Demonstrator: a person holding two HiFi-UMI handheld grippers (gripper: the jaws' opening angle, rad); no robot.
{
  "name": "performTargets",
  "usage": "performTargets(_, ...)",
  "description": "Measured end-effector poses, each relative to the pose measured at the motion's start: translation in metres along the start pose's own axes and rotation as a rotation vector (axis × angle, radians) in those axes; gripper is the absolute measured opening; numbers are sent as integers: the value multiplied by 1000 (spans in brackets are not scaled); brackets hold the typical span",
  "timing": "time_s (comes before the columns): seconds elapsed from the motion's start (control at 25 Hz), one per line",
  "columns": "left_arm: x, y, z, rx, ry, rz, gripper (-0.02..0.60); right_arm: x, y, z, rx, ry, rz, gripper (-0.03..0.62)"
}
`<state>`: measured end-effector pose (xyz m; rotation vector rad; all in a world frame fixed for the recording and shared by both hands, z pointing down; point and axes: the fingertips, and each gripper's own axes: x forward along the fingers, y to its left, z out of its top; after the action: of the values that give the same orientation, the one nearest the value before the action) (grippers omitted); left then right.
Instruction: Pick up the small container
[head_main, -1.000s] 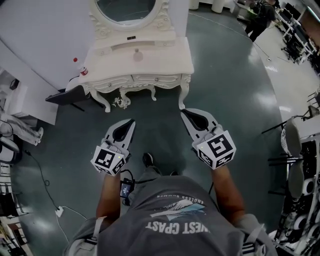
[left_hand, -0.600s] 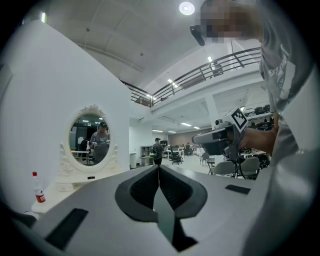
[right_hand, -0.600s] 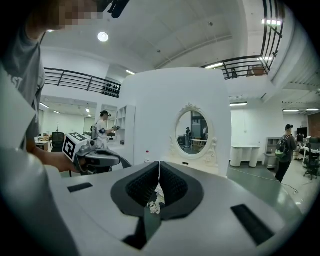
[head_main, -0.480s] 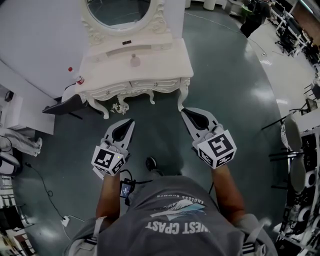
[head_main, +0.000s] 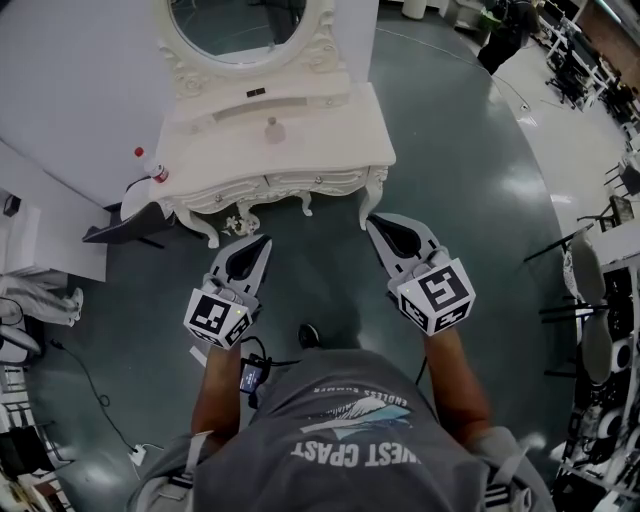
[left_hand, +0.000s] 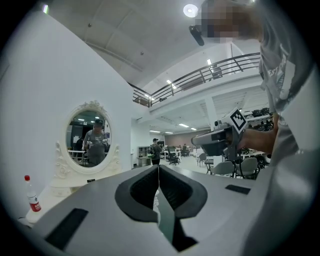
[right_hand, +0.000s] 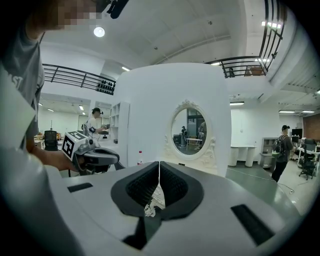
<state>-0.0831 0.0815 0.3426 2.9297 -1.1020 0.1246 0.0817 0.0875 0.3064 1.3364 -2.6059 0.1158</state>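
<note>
Your left gripper (head_main: 258, 245) and right gripper (head_main: 378, 224), smooth grey shells, are both closed tip to tip and hold nothing. The small rounded pale container (head_main: 271, 128) sits on the carved white table (head_main: 335, 118) below the oval mirror (head_main: 238, 20), well ahead of both.

You stand facing a white dressing table (head_main: 330, 125), oval mirror (head_main: 240, 20) above it, glossy dark floor (head_main: 460, 170) around, white wall (head_main: 70, 90) behind.
</note>
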Motion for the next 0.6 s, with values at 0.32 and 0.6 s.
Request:
performTargets(0.32, 1, 52, 4, 10, -19, -24, 18, 46, -9, 19, -16, -16, -56, 28)
performTargets(0.6, -7, 86, -5, -19, -23, 33, 18, 85, -20, 22, -28, 6, -31, 28)
